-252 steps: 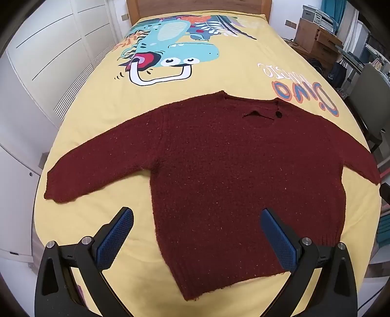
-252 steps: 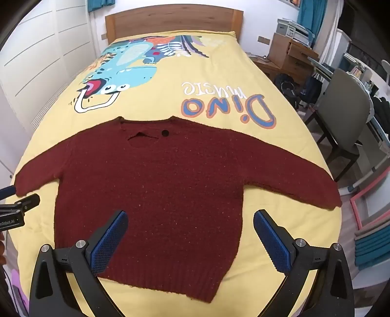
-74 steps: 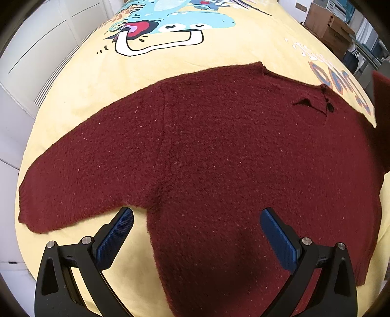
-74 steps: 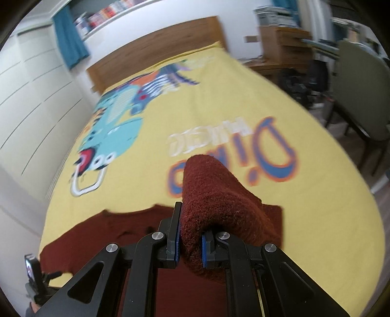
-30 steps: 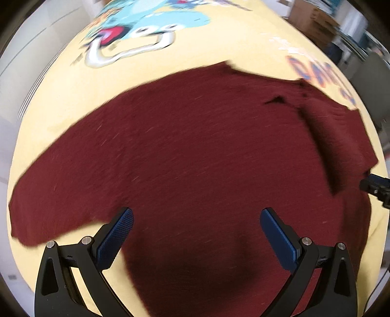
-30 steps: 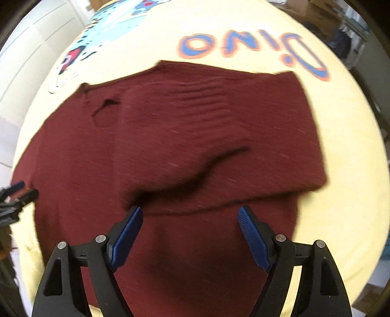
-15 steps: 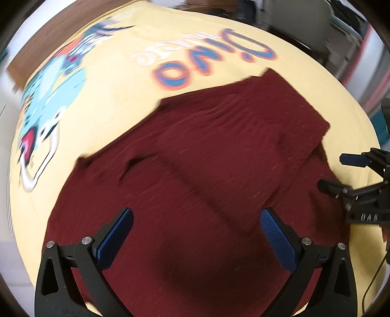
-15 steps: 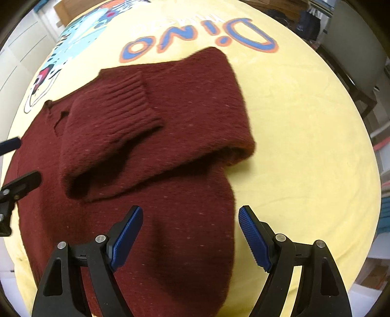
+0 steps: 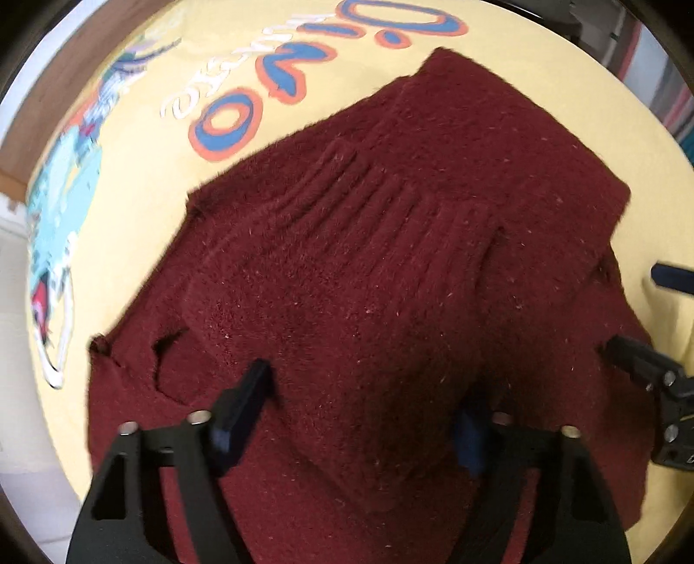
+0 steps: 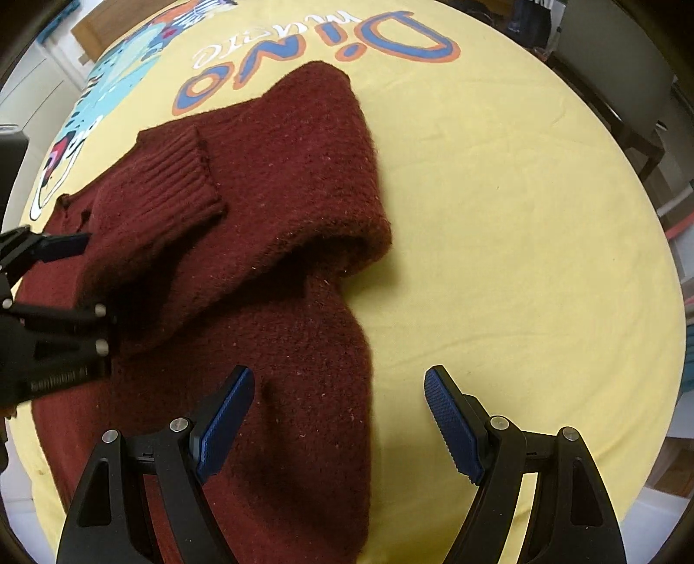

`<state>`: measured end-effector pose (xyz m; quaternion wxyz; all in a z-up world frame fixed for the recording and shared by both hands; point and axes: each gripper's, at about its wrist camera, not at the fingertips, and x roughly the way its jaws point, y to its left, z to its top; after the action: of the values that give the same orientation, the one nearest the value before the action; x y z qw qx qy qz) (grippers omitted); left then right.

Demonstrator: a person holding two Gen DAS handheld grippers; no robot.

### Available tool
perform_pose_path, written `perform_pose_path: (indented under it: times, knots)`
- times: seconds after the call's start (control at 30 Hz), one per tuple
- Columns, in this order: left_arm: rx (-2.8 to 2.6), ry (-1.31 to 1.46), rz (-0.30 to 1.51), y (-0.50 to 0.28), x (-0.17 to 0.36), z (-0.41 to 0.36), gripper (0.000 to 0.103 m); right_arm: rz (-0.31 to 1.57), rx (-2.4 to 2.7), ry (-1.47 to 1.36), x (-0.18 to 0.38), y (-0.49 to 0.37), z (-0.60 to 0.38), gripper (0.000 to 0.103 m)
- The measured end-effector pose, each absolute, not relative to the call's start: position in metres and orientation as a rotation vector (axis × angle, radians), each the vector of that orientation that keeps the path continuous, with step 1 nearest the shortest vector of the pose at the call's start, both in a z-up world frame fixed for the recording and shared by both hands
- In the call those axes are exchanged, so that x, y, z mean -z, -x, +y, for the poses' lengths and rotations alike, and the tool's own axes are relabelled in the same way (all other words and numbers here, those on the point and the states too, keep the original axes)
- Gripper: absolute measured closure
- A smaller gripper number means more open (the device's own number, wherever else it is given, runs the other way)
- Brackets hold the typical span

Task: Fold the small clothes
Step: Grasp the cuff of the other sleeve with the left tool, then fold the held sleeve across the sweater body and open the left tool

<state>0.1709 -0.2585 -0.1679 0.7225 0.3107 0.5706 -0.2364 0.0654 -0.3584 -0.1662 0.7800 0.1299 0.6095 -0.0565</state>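
A dark red knit sweater (image 9: pixel 390 260) lies flat on the yellow bed cover, and one sleeve is folded across its chest, ribbed cuff (image 9: pixel 390 195) uppermost. My left gripper (image 9: pixel 360 412) points down onto that folded sleeve. Its jaws are closing, with a hump of sleeve fabric between the pads. The right wrist view shows the sweater (image 10: pixel 282 173), the cuff (image 10: pixel 182 173) and the left gripper (image 10: pixel 73 277) at the left edge. My right gripper (image 10: pixel 338 412) stands open and holds nothing, one pad above the sweater's side edge and the other above bare sheet. It also shows at the right edge as the right gripper (image 9: pixel 642 321).
The yellow bed cover (image 10: pixel 520 217) carries a dinosaur print and the "Dino" lettering (image 10: pixel 390 43) beyond the sweater. A grey chair (image 10: pixel 616 65) stands past the bed's right side. The wooden headboard (image 10: pixel 86 26) is at the far end.
My left gripper has swung across and down onto the folded sleeve, rolled, and its jaws have narrowed. My right gripper has drifted down along the sweater's side, still open.
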Motion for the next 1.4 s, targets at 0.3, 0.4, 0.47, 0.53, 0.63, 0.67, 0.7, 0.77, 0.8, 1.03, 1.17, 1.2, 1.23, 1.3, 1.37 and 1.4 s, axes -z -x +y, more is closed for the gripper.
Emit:
perform_pose_path:
  times: [0.3,0.4,0.47,0.53,0.63,0.67,0.7,0.77,0.8,1.03,1.17,1.2,1.23,1.3,1.37,1.4]
  knots:
    - [0.512,-0.42,1.226,-0.203,0.138,-0.19,0.09,1.316,0.116,-0.274,0.165,-0.071,-0.348,0.021]
    - [0.48,-0.34,1.203,-0.211,0.127,-0.16,0.091,1.31,0.114,-0.267,0.161,-0.075,-0.346,0.021]
    - [0.457,-0.282,1.199,-0.216,0.122,-0.137,0.091,1.304,0.112,-0.26,0.159,-0.077,-0.344,0.021]
    - [0.437,-0.232,1.204,-0.219,0.121,-0.113,0.092,1.3,0.11,-0.254,0.156,-0.083,-0.339,0.021]
    - [0.389,-0.169,1.195,-0.219,0.121,-0.074,0.092,1.299,0.103,-0.248,0.155,-0.092,-0.334,0.021]
    - [0.367,-0.147,1.197,-0.217,0.125,-0.064,0.092,1.3,0.1,-0.245,0.155,-0.094,-0.332,0.021]
    - [0.353,-0.122,1.209,-0.218,0.131,-0.053,0.092,1.303,0.097,-0.242,0.157,-0.095,-0.331,0.021]
    - [0.333,-0.081,1.231,-0.209,0.134,-0.038,0.091,1.313,0.091,-0.231,0.161,-0.097,-0.327,0.021]
    - [0.32,-0.073,1.238,-0.21,0.139,-0.034,0.091,1.319,0.088,-0.225,0.163,-0.098,-0.324,0.021]
    - [0.251,0.031,1.285,-0.186,0.159,-0.022,0.086,1.343,0.089,-0.216,0.173,-0.1,-0.324,0.021]
    - [0.232,0.045,1.296,-0.191,0.161,-0.019,0.071,1.346,0.096,-0.219,0.174,-0.101,-0.32,0.021]
    - [0.224,0.05,1.302,-0.192,0.16,-0.017,0.069,1.346,0.096,-0.22,0.174,-0.101,-0.32,0.021]
    - [0.22,0.055,1.309,-0.192,0.161,-0.016,0.064,1.346,0.096,-0.221,0.174,-0.1,-0.32,0.021]
    - [0.204,0.061,1.324,-0.192,0.159,-0.008,0.058,1.346,0.098,-0.223,0.173,-0.099,-0.321,0.021]
    - [0.182,0.058,1.335,-0.193,0.155,-0.001,0.046,1.344,0.1,-0.227,0.173,-0.097,-0.322,0.021]
    - [0.172,0.051,1.336,-0.194,0.153,0.002,0.042,1.343,0.101,-0.23,0.173,-0.097,-0.322,0.021]
